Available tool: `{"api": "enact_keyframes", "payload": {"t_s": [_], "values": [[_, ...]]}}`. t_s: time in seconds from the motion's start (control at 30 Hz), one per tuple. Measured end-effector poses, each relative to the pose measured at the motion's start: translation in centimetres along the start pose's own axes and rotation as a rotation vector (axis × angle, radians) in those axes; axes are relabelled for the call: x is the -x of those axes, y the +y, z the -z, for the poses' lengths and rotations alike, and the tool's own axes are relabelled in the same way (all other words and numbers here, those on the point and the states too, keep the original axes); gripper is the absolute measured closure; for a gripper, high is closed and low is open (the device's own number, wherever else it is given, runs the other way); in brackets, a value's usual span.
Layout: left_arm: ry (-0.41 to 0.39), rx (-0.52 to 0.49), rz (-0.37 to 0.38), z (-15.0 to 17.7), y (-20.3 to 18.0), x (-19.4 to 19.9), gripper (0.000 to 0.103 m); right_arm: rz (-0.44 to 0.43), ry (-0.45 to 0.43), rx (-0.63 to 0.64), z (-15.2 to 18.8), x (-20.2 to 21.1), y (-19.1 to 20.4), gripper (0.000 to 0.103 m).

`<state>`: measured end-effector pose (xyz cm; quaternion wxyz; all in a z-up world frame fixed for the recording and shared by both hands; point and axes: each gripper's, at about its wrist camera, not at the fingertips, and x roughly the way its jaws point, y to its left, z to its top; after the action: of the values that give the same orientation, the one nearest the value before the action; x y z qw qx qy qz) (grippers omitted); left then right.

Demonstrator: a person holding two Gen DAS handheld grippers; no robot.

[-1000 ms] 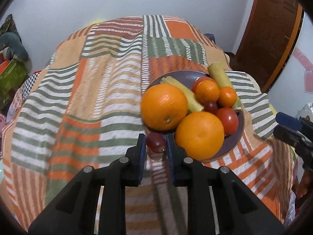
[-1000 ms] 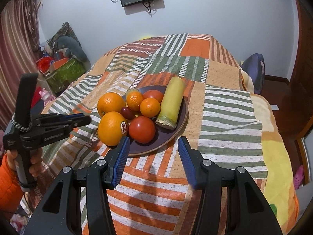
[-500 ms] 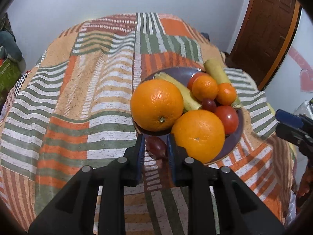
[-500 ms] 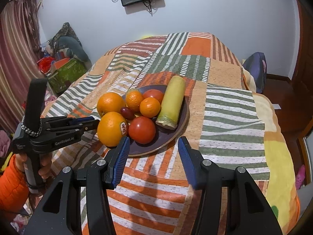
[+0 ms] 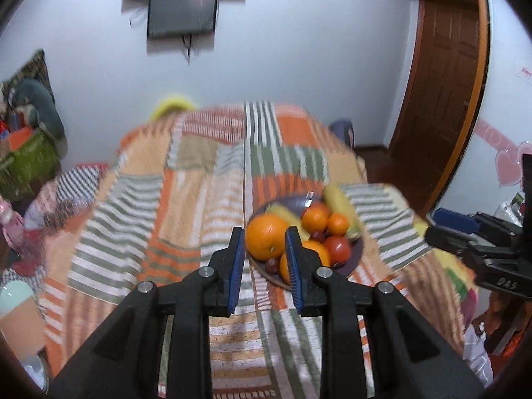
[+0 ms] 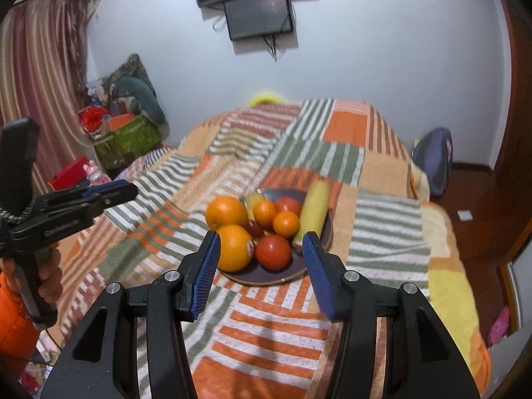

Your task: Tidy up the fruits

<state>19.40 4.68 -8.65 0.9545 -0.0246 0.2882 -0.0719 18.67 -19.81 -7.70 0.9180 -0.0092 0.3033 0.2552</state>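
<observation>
A dark plate [image 6: 312, 267] on the striped bedspread holds two big oranges [image 6: 226, 212], two small mandarins [image 6: 286, 223], tomatoes [image 6: 273, 251], yellow bananas [image 6: 315, 211] and dark grapes [image 6: 254, 228]. In the left wrist view a grape [image 5: 272, 265] lies at the plate's [image 5: 354, 259] near rim beside an orange [image 5: 266, 235]. My left gripper [image 5: 265, 254] is open and empty, drawn back from the plate; it also shows in the right wrist view [image 6: 109, 196]. My right gripper [image 6: 260, 262] is open and empty, hovering before the plate; it also shows in the left wrist view [image 5: 445, 232].
The bedspread [image 6: 382, 219] covers a bed with floor to its right. Boxes and bags [image 6: 126, 136] are piled at the left wall. A backpack [image 6: 432, 153] lies by the far right corner. A wooden door [image 5: 442, 76] stands at right.
My left gripper has let go of the grape at the plate's rim, opened, and pulled back and up. My right gripper has risen slightly and stayed open.
</observation>
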Motion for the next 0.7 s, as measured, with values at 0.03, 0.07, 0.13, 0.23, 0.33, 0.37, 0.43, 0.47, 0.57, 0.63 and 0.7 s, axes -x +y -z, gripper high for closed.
{"api": "enact_keyframes", "payload": {"t_s": [0.03,0.07,0.13,0.23,0.33,0.37,0.43,0.47,0.57,0.63,0.7], "values": [[-0.026,-0.004,-0.002,-0.3,-0.5,1.2,0.079,0.002,-0.018,0.004,-0.2,0.7,0.3,0.055],[-0.051,-0.009,-0.004,-0.5,-0.9,2.4,0.079,0.003,-0.038,0.009,-0.5,1.5,0.6,0.055],[-0.118,-0.015,-0.011,-1.2,-2.0,5.4,0.079,0.007,-0.091,0.020,-1.2,3.5,1.5,0.055],[-0.191,-0.013,-0.017,-1.8,-3.3,8.7,0.078,0.016,-0.168,0.034,-1.8,6.5,2.5,0.055],[-0.263,-0.014,-0.038,-2.1,-4.5,12.0,0.064,0.029,-0.240,0.048,-2.2,9.1,3.5,0.055],[-0.283,-0.015,-0.042,-2.1,-4.8,12.9,0.061,0.033,-0.260,0.052,-2.3,9.9,3.8,0.055],[-0.328,-0.020,-0.051,-2.1,-5.4,14.7,0.056,0.043,-0.308,0.062,-2.4,11.6,4.4,0.054],[-0.342,-0.022,-0.056,-2.1,-5.7,15.4,0.055,0.047,-0.326,0.066,-2.4,12.1,4.7,0.054],[-0.371,-0.016,-0.056,-2.1,-6.3,16.9,0.049,0.057,-0.380,0.069,-2.4,13.7,5.4,0.051],[-0.383,-0.014,-0.066,-2.0,-6.6,17.5,0.043,0.061,-0.408,0.066,-2.5,14.4,5.7,0.044],[-0.393,-0.013,-0.073,-1.9,-6.7,18.0,0.038,0.066,-0.432,0.062,-2.4,14.8,5.9,0.039]]}}
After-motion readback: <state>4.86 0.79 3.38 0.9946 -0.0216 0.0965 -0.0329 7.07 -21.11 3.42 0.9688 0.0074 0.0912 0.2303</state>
